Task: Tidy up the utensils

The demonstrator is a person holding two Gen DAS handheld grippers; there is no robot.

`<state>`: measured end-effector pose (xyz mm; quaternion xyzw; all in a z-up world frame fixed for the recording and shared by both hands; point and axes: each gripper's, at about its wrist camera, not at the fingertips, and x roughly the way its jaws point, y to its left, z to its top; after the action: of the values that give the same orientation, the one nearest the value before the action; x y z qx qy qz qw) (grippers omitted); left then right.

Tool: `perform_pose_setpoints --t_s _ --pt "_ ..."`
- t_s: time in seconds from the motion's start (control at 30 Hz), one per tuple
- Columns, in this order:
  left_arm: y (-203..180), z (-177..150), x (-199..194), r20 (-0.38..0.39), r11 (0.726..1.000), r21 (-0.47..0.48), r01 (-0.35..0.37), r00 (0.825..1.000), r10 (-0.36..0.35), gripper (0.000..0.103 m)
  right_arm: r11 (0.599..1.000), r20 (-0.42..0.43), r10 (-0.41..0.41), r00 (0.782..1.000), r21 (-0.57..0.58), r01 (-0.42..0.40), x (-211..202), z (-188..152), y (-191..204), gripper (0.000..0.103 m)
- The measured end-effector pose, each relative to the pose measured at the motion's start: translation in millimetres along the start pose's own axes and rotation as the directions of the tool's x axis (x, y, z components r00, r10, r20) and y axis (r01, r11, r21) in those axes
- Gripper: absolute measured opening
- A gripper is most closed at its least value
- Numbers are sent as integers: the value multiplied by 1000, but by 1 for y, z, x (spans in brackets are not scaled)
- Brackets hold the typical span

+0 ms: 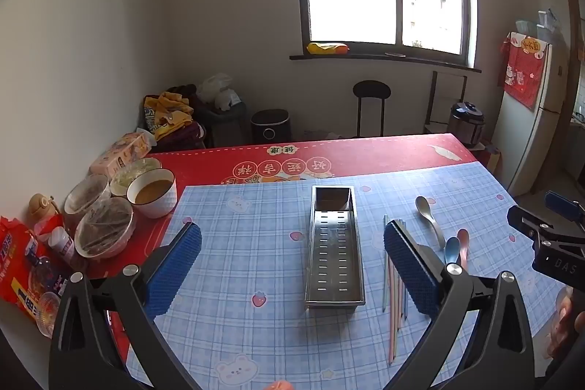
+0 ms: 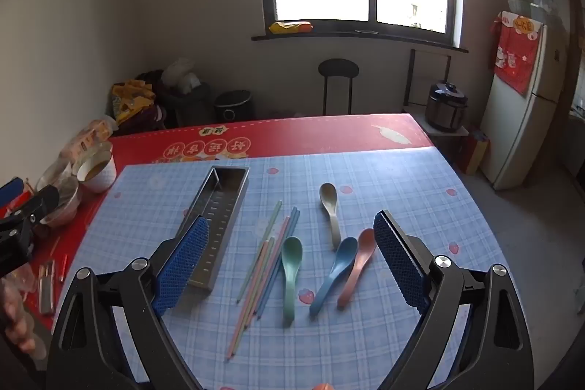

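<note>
A long perforated steel utensil tray [image 1: 334, 256] [image 2: 215, 225] lies empty on the blue checked mat. Right of it lie several pastel chopsticks [image 2: 263, 265] [image 1: 393, 295], then a green spoon [image 2: 291, 265], a beige spoon [image 2: 331, 211] [image 1: 429, 214], a blue spoon [image 2: 336, 271] [image 1: 452, 249] and a pink spoon [image 2: 360, 264] [image 1: 463, 242]. My left gripper [image 1: 292, 262] hovers open above the tray, nothing between its blue pads. My right gripper [image 2: 290, 265] hangs open above the chopsticks and spoons, also holding nothing. The right gripper's body shows at the left wrist view's right edge.
Bowls of food [image 1: 153, 194] and covered dishes [image 1: 104, 233] stand on the red tablecloth at the left, with snack packets [image 1: 22, 265] near the table's edge. Beyond the table are a stool [image 1: 371, 106], a rice cooker [image 1: 466, 123] and a fridge [image 1: 530, 119].
</note>
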<state>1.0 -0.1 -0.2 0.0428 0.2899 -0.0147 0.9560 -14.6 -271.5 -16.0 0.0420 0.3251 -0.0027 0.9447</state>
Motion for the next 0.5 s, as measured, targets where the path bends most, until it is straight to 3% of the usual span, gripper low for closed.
perform_pose_setpoints --t_s 0.5 --pt "-4 2 1 15 1000 2 7 1000 -7 98 1000 -1 4 1000 5 -4 0 -1 -1 89"
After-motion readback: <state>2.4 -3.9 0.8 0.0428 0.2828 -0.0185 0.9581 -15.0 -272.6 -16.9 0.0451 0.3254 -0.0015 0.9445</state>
